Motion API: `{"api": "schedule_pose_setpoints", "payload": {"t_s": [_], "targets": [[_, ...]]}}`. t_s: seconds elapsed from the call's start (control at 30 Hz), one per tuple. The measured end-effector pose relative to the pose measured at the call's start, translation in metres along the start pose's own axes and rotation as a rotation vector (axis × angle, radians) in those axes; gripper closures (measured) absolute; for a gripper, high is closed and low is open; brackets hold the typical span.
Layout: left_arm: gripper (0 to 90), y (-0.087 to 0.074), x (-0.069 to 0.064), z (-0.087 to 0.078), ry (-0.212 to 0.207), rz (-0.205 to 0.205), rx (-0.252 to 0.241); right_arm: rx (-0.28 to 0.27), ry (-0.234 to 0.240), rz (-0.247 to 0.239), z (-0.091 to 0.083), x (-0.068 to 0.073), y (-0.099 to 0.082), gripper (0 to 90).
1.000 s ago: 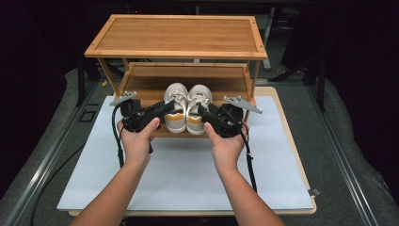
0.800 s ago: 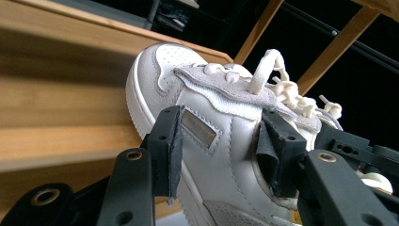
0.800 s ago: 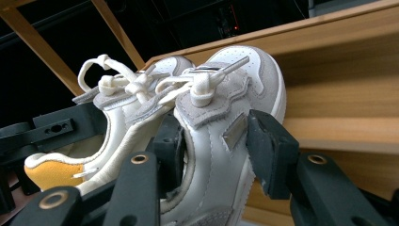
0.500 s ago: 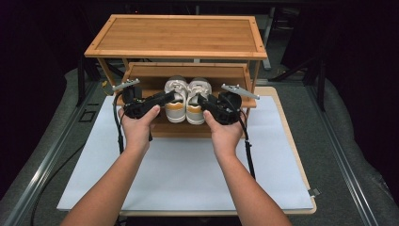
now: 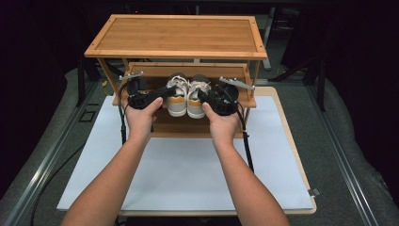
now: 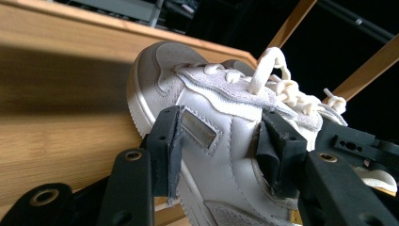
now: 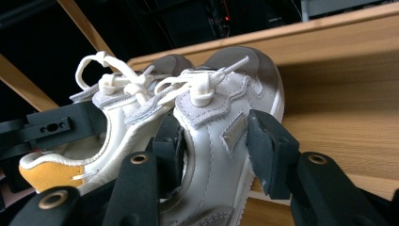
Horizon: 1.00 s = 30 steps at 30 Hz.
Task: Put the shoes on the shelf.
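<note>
The pair of white leather sneakers with tan heels [image 5: 187, 96] sits at the wooden two-tier shoe rack's [image 5: 175, 37] lower shelf, long axes front to back, toes pointing away from the person. The left gripper [image 5: 165, 92] clamps the left shoe, the right gripper [image 5: 203, 95] the right. Side tags show no readable writing

High view above the worktop's [image 5: 282, 165] near edge, facing forward and down, both gripper views close along their tongs, all sharing the white shoes [image 5: 188, 96].
</note>
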<state>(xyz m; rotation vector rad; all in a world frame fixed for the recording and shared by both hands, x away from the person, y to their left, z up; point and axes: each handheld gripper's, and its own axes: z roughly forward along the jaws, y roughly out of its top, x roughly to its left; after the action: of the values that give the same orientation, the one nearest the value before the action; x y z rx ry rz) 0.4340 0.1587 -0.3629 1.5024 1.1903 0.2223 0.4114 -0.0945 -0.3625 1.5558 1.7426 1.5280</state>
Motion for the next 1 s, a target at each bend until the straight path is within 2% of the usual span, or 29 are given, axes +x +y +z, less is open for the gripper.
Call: {"api": "schedule_pose_setpoints", "payload": {"t_s": [0.03, 0.1, 0.17, 0.2, 0.33, 0.43, 0.47, 0.7, 0.73, 0.77, 1.0], "targets": [[53.9, 0.0, 0.001, 0.001, 0.006, 0.0, 0.005, -0.004, -0.007, 0.001, 0.004, -0.001, -0.001, 57.6], [53.8, 0.0, 0.004, 0.002, -0.01, -0.031, 0.0, 0.006, -0.004, 0.012, 0.005, -0.003, 0.001, 57.3], [53.6, 0.0, 0.005, 0.002, -0.006, -0.033, 0.006, 0.015, 0.002, 0.017, 0.006, -0.004, 0.002, 57.1], [53.4, 0.001, 0.005, 0.002, -0.005, -0.035, 0.005, 0.032, -0.014, 0.015, 0.005, -0.003, 0.003, 57.0], [51.7, 0.003, 0.005, 0.003, -0.012, -0.039, 0.026, 0.033, 0.007, 0.033, 0.007, -0.005, 0.006, 55.9], [50.1, 0.006, 0.006, 0.002, -0.024, -0.05, 0.042, 0.051, -0.007, 0.034, 0.007, -0.005, 0.007, 54.5], [49.2, 0.006, 0.006, 0.002, -0.029, -0.056, 0.042, 0.058, 0.008, 0.033, 0.007, -0.005, 0.008, 54.2], [48.4, 0.008, 0.005, -0.001, -0.032, -0.051, 0.031, 0.055, 0.015, 0.043, 0.006, -0.004, 0.011, 50.9], [48.7, 0.009, 0.005, -0.002, -0.034, -0.054, 0.029, 0.069, -0.001, 0.037, 0.004, -0.003, 0.012, 51.0], [49.0, 0.009, 0.004, -0.003, -0.034, -0.054, 0.024, 0.053, 0.02, 0.041, 0.003, -0.003, 0.013, 51.1], [49.1, 0.01, 0.002, -0.009, -0.027, -0.047, 0.014, 0.043, 0.04, 0.03, -0.004, -0.003, 0.015, 52.3]]}}
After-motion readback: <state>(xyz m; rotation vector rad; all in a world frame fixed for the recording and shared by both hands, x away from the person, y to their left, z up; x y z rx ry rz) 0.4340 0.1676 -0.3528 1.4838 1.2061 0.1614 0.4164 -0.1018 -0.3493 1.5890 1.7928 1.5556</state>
